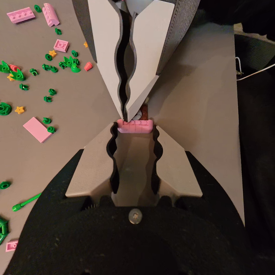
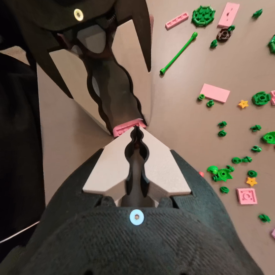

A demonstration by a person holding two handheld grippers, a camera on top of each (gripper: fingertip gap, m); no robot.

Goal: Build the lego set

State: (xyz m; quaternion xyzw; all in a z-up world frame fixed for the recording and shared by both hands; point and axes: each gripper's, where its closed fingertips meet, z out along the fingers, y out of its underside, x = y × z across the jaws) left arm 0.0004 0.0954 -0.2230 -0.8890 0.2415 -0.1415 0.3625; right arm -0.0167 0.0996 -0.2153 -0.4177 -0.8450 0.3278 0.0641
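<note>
My left gripper [image 1: 134, 126] is shut on a pink lego assembly [image 1: 138, 128], a row of curved pink bricks with studs on top, held just above the brown table. A brown and a white piece [image 1: 142, 114] sit behind the pink row. My right gripper [image 1: 125, 118] comes from the top of the left wrist view, shut, with its tips on the left end of the pink row. In the right wrist view my right gripper [image 2: 136, 126] is shut with its tips against the pink assembly [image 2: 120, 129], which sits between the fingers of the left gripper [image 2: 127, 128].
Loose pieces lie to the left in the left wrist view: a pink flat tile [image 1: 37, 129], pink curved bricks [image 1: 20, 15], small green studs, yellow stars [image 1: 19, 109] and a green bar [image 1: 26, 202]. The table edge [image 1: 236, 104] runs down the right.
</note>
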